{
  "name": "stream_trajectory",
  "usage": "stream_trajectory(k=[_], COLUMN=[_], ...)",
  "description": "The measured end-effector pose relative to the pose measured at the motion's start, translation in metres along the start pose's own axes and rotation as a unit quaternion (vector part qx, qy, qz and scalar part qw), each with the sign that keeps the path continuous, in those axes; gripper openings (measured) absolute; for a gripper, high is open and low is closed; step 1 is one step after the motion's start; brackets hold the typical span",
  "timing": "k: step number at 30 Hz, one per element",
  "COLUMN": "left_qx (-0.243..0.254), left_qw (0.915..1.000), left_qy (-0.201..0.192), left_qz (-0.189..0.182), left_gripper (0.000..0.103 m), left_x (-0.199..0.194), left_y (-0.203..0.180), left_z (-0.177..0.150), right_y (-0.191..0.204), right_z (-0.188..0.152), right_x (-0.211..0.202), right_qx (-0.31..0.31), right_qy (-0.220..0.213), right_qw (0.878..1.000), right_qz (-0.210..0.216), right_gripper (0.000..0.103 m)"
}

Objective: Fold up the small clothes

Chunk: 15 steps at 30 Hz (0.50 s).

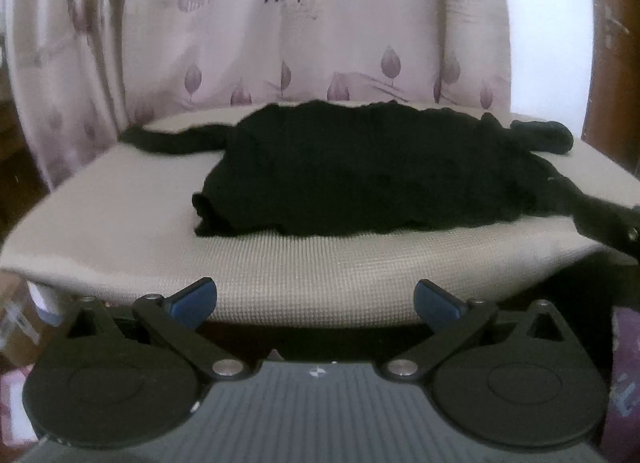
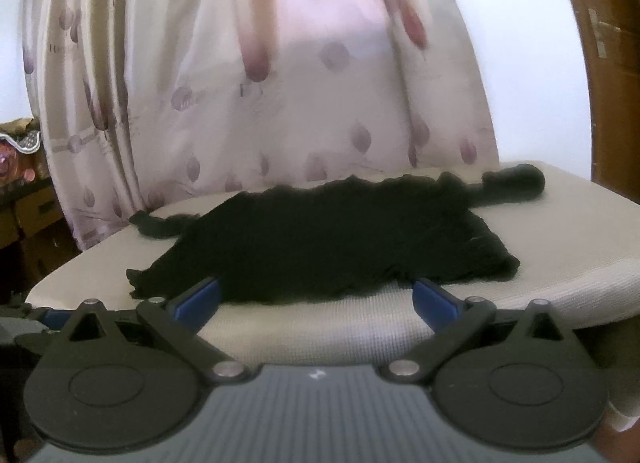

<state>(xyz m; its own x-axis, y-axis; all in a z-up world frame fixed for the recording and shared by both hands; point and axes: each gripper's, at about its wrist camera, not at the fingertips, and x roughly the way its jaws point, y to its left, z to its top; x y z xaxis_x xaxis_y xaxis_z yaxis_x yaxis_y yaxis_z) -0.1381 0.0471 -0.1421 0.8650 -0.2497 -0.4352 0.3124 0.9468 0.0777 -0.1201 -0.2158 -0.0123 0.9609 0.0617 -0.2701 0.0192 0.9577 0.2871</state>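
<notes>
A small black long-sleeved garment [image 1: 360, 175] lies flat on a beige mesh pad [image 1: 120, 215], sleeves stretched to the far left and far right. It also shows in the right wrist view [image 2: 328, 243] on the same pad [image 2: 560, 247]. My left gripper [image 1: 316, 299] is open and empty, at the pad's front edge, short of the garment. My right gripper [image 2: 316, 299] is open and empty, its blue fingertips [image 2: 432, 297] just at the garment's near hem. The right gripper's arm [image 1: 608, 223] enters the left wrist view at the right, over the pad's corner.
A pale curtain with purple leaf print [image 1: 280, 43] hangs right behind the pad. A brown wooden door [image 2: 608, 43] is at the right. Boxes and clutter [image 2: 24, 191] stand at the far left.
</notes>
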Motion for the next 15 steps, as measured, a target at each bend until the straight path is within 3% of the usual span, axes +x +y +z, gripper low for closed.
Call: stream_trajectory(k=[4,8,10,15], left_qx=[-0.006,-0.017,-0.019,-0.022], left_qw=[1.0000,0.9998,0.9997,0.9997], left_qy=[0.003,-0.002,-0.011,-0.007], left_qz=[-0.004,-0.006,-0.003,0.002], left_gripper=[0.103,0.103,0.103,0.103], left_x=[-0.048,-0.086,-0.118,-0.167], left_y=[0.006,0.022,0.022,0.026], left_z=[-0.029,-0.018,-0.034,-0.019], right_y=[-0.002,-0.004,-0.003,0.007], right_z=[0.005,0.018,0.026,0.048], right_x=[0.009,0.024,0.030,0.040], right_qx=[-0.005,-0.010,-0.015,-0.047], right_qy=[0.013,0.033,0.029,0.014], right_qw=[1.000,0.999,0.999,0.998], right_qz=[0.004,0.011,0.019,0.049], right_gripper=[0.103,0.103,0.103,0.103])
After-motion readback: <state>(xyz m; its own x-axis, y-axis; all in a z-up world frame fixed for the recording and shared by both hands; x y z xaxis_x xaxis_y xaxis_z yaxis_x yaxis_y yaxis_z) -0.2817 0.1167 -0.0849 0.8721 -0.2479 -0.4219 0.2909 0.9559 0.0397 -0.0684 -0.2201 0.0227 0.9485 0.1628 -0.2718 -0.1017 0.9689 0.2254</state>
